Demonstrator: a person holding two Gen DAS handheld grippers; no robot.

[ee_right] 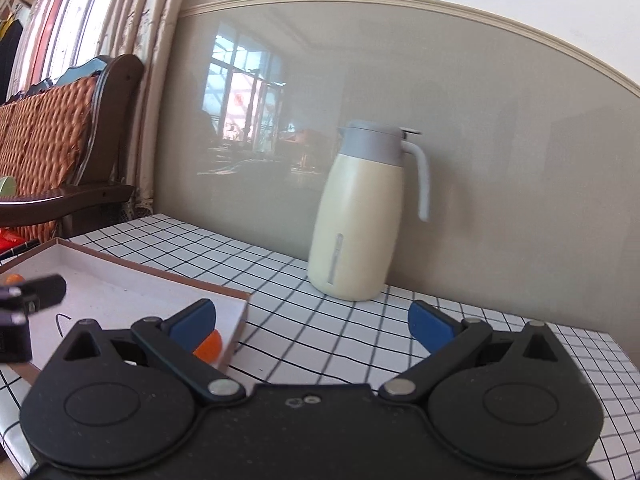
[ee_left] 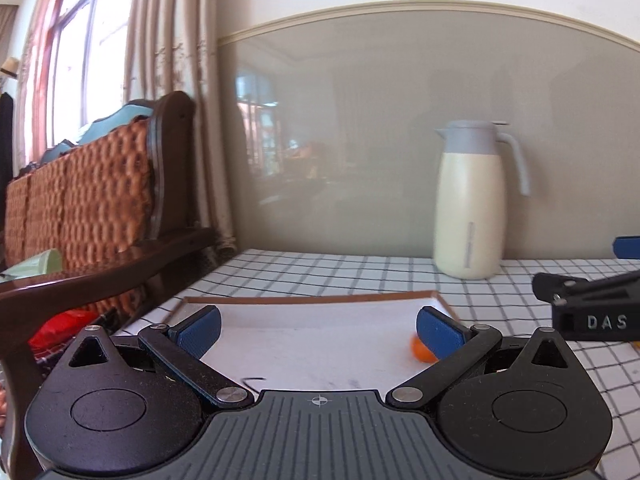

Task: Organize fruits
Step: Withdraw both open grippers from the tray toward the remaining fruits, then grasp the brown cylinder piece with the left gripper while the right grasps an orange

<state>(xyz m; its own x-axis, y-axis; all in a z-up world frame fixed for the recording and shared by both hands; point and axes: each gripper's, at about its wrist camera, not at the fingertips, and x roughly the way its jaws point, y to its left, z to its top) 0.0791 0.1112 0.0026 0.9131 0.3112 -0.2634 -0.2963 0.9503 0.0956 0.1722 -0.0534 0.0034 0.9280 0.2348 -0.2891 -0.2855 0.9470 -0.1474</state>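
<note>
A shallow white tray with a brown rim (ee_left: 312, 300) lies on the checked tablecloth. An orange fruit (ee_left: 420, 350) sits in its right corner, partly hidden by my left gripper's right finger. My left gripper (ee_left: 318, 326) is open and empty above the tray. In the right wrist view the tray (ee_right: 160, 276) is at the left with the orange fruit (ee_right: 210, 348) in its near corner, and another orange fruit (ee_right: 14, 279) at its far left. My right gripper (ee_right: 312, 322) is open and empty, over the cloth just right of the tray.
A cream jug with a grey lid and handle (ee_left: 472, 200) stands at the back against the wall, also in the right wrist view (ee_right: 360, 216). A wooden sofa with woven cushions (ee_left: 80, 200) stands left of the table. The right gripper's body (ee_left: 592, 304) shows at the right.
</note>
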